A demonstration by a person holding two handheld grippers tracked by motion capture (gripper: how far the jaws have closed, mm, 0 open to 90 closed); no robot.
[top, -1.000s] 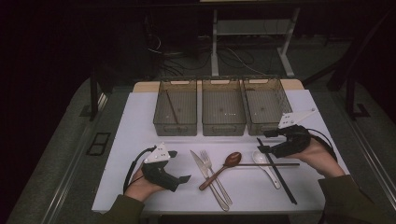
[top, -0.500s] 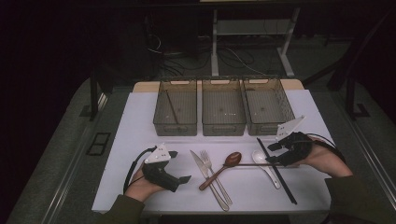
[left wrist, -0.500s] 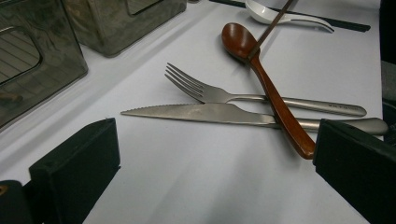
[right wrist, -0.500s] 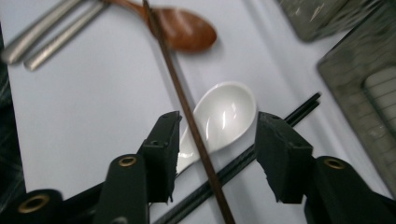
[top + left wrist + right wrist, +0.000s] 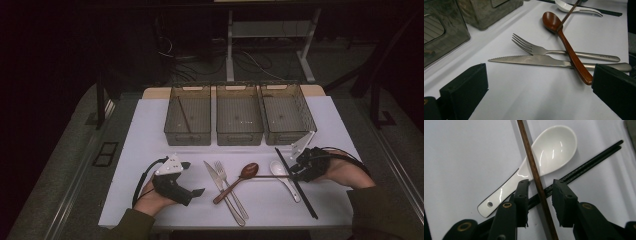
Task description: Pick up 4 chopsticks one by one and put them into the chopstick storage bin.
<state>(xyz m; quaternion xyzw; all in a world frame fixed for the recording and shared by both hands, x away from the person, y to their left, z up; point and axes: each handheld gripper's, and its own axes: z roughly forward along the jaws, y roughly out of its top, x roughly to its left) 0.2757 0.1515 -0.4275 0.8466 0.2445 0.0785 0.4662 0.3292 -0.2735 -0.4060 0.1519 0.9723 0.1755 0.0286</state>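
1. Three bins (image 5: 239, 120) line the back of the table; one chopstick already lies in the left one.
2. My left claw (image 5: 192, 178) rests released, well apart from the cutlery.
3. My right claw (image 5: 540, 195), just closing but not yet clenched, straddles one brown chopstick (image 5: 534, 173), which runs lengthwise between the jaws over the white spoon (image 5: 549, 152).
4. Count: one knife, one fork, two spoons, a black chopstick pair.

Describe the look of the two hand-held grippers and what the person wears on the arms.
Each hand-held gripper is a black body with two blocky black jaws; the right hand-held gripper shows brass-coloured rivets on its jaw arms. The left hand-held gripper carries a pale grey three-cornered plate on top, as does the right, and a black cable trails from each. Dark olive sleeves cover both forearms.
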